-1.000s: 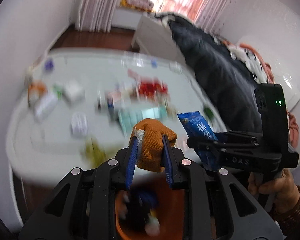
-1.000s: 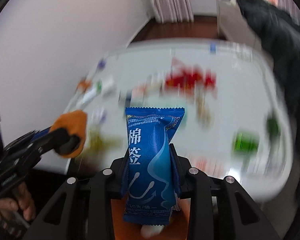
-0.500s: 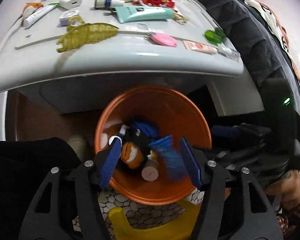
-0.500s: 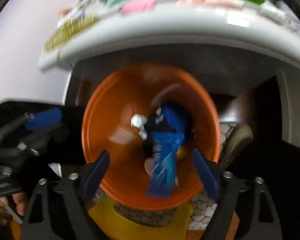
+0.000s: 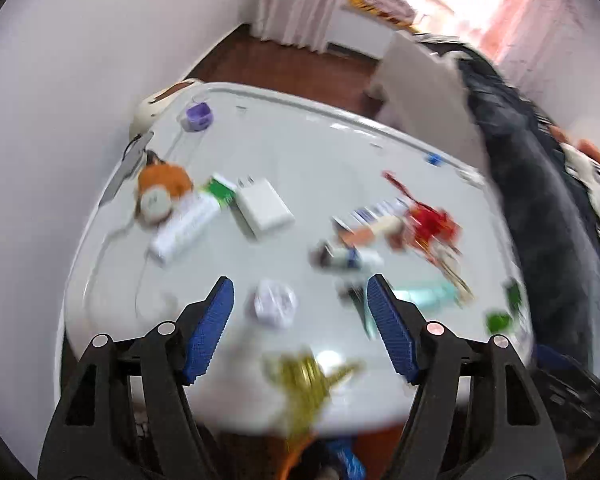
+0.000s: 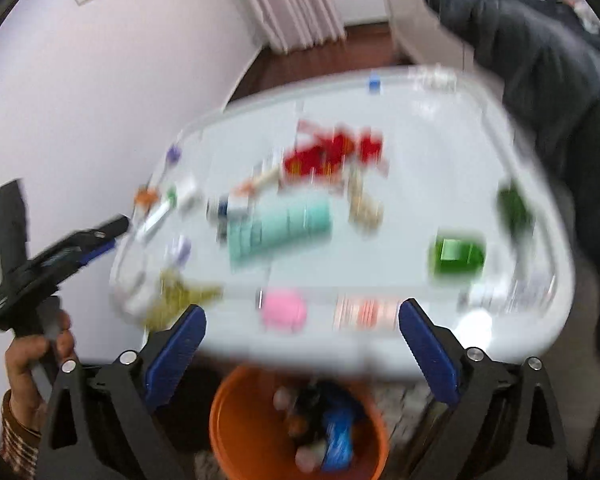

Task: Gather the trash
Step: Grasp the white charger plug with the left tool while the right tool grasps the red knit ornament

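Note:
My left gripper point(image 5: 298, 300) hangs over the front of the white table point(image 5: 300, 152), jaws still opening, nothing between them. A small white round packet point(image 5: 274, 306) lies on the table beyond its tips, and a gold leaf-shaped piece point(image 5: 304, 372) sits at the front edge. My right gripper point(image 6: 302, 316) is wide, still opening and empty, above the orange bin point(image 6: 252, 424). The bin stands under the table edge and holds a blue wrapper point(image 6: 338, 432) among other trash. The left gripper point(image 6: 60, 256), held in a hand point(image 6: 28, 360), shows at the left of the right wrist view.
The table carries a teal tube point(image 6: 278, 226), a red ornament point(image 6: 332, 152), green pieces point(image 6: 456, 256), a pink item point(image 6: 284, 312), a white charger point(image 5: 264, 208), an orange plush toy point(image 5: 160, 188) and a purple cup point(image 5: 196, 116). A dark coat point(image 5: 540, 184) lies along the right side. Wall on the left.
The orange cloth left my left gripper and the blue wrapper left my right one; both now lie in the orange bin. Both jaws opened, and both views swung up from the bin to the tabletop.

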`<state>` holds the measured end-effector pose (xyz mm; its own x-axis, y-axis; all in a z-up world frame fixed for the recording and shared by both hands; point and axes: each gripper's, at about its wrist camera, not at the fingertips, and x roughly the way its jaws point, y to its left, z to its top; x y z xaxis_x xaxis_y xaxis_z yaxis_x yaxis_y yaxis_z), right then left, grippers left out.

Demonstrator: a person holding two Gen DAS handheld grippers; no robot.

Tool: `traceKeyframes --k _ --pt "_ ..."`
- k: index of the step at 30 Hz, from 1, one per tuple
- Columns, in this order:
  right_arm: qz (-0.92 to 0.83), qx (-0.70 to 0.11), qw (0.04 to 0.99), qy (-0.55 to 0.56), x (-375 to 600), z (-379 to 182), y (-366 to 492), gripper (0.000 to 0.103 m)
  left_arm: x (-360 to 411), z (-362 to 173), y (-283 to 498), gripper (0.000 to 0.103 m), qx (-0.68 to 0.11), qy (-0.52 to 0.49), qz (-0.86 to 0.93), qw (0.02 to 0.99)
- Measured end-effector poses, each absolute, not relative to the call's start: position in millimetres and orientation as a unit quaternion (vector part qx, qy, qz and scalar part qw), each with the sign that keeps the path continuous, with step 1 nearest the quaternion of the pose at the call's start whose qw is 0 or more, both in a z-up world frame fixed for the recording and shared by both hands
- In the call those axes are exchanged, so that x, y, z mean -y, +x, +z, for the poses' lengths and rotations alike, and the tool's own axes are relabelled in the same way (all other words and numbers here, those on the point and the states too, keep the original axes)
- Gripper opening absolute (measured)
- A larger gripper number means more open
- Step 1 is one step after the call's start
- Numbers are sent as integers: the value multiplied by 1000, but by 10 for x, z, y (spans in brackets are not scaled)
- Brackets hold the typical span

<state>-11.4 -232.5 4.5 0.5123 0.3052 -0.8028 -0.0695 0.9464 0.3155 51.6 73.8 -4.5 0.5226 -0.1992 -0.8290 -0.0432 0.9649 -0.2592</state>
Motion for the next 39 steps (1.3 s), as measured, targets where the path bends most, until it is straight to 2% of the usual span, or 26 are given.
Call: traceKeyframes --k 5,17,20,28,31,32,37,39 --pt "112 -464 869 132 2361 76 119 97 -671 -388 1020 65 -523 -123 -2 844" --pt "93 -465 874 105 2500 -163 136 97 -600 -782 1466 63 -554 -124 88 819" --pt "85 -461 878 98 2529 -172 148 97 -513 -773 1446 47 -543 -85 84 831" --pt "62 -460 883 66 2508 -61 636 97 -273 -439 1195 43 -499 -66 8 864" --pt "67 -472 879 26 2346 -169 1035 97 -122 -273 1047 34 -480 -56 -26 875" --pt "69 -475 877 19 2303 -222 1133 97 -97 -258 1034 27 -475 -55 -35 877" --pt "75 -497 864 -12 2125 -588 1589 97 -49 -229 988 24 -464 -35 -55 884" --pt "75 -510 857 -4 2110 -687 1695 97 -94 -228 1002 17 -463 -33 -53 884"
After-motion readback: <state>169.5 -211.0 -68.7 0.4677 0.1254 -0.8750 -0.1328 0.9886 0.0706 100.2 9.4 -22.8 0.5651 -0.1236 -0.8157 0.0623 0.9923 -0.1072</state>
